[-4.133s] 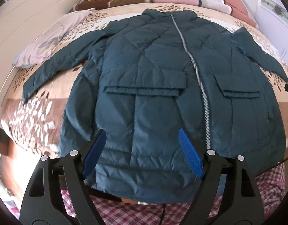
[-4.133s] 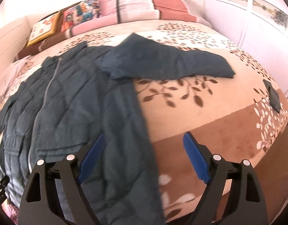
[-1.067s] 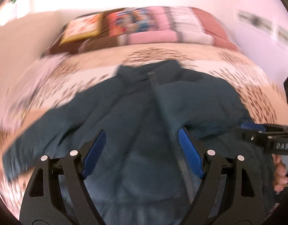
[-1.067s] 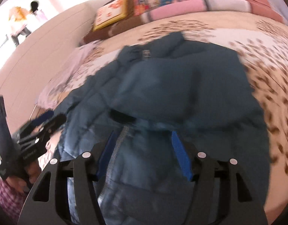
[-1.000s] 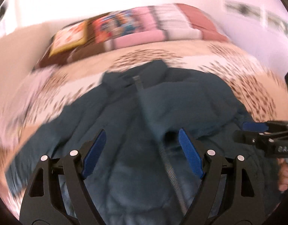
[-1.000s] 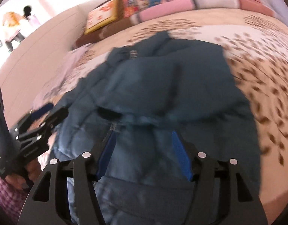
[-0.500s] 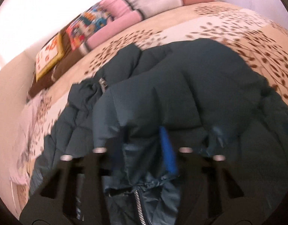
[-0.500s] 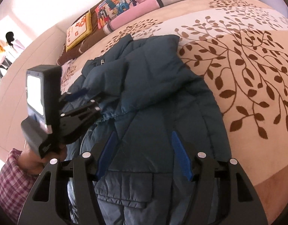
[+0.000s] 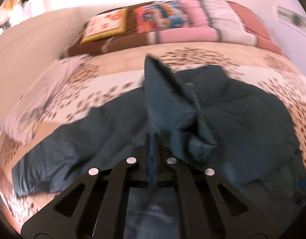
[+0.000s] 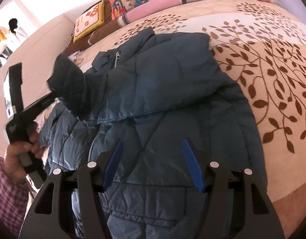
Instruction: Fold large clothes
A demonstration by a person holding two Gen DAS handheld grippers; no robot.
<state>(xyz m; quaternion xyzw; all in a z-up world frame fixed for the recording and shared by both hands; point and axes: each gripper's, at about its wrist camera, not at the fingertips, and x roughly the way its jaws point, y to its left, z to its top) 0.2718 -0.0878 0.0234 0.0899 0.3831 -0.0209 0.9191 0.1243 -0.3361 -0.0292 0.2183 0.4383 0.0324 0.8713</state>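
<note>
A dark teal quilted jacket lies on the bed, zipper up, with its right sleeve folded across the chest. My left gripper is shut on the cuff end of that sleeve and lifts it above the jacket; it also shows in the right wrist view at the left, holding the dark bunched sleeve end. My right gripper is open and empty, hovering over the jacket's lower front. The jacket's other sleeve stretches out to the left.
The bed cover has a brown leaf pattern. Pillows and folded blankets line the head of the bed. A pale garment lies at the bed's left side. The pale wall panel is at the left.
My left gripper closed on the folded sleeve's end and raised it. My right gripper let go, opened and drew back toward the jacket's hem.
</note>
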